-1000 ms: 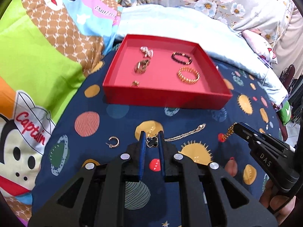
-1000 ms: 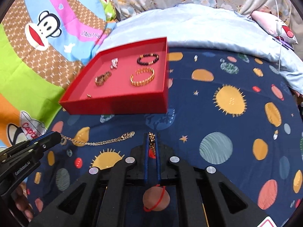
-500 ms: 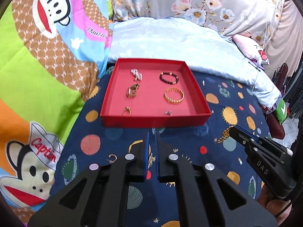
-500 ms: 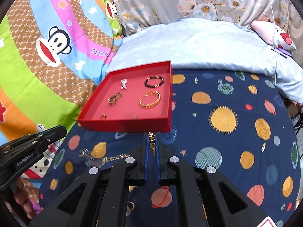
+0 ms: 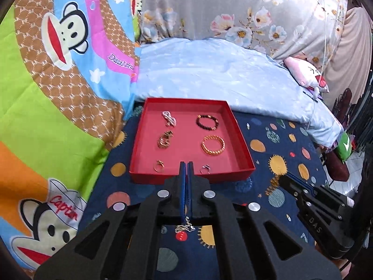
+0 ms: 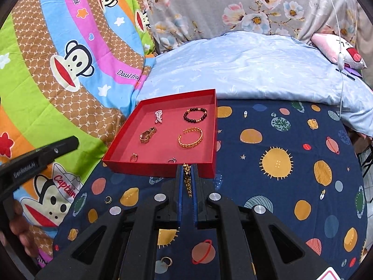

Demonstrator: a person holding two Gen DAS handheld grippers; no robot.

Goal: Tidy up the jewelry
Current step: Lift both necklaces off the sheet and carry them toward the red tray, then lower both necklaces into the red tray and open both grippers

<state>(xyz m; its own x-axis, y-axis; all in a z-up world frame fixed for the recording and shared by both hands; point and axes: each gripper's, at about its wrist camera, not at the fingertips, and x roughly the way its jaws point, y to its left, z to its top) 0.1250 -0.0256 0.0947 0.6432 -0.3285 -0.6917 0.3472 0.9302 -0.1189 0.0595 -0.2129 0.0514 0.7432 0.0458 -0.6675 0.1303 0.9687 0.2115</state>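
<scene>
A red tray (image 5: 240, 137) (image 6: 213, 128) lies on the navy planet blanket. It holds a dark bead bracelet (image 5: 207, 122) (image 6: 195, 115), a gold chain bracelet (image 5: 213, 145) (image 6: 190, 137), a pearl piece (image 5: 168, 117), a gold clasp piece (image 5: 165, 139) and two rings (image 5: 159, 165) (image 5: 205, 169). My left gripper (image 5: 186, 163) is shut on one end of a gold necklace (image 5: 185, 227), raised above the blanket. My right gripper (image 6: 186, 165) is shut on the necklace's other end (image 6: 187, 182), also seen in the left wrist view (image 5: 271, 185).
A gold hoop earring (image 6: 108, 200) and a ring (image 6: 166, 261) lie loose on the blanket near me. A cartoon monkey quilt (image 5: 46, 93) rises at the left. A pale blue sheet (image 5: 221, 74) and a pink pillow (image 6: 335, 49) lie behind the tray.
Both grippers have lifted and pulled back, so the tray looks smaller and farther. The necklace has come up off the blanket, held between the two grippers.
</scene>
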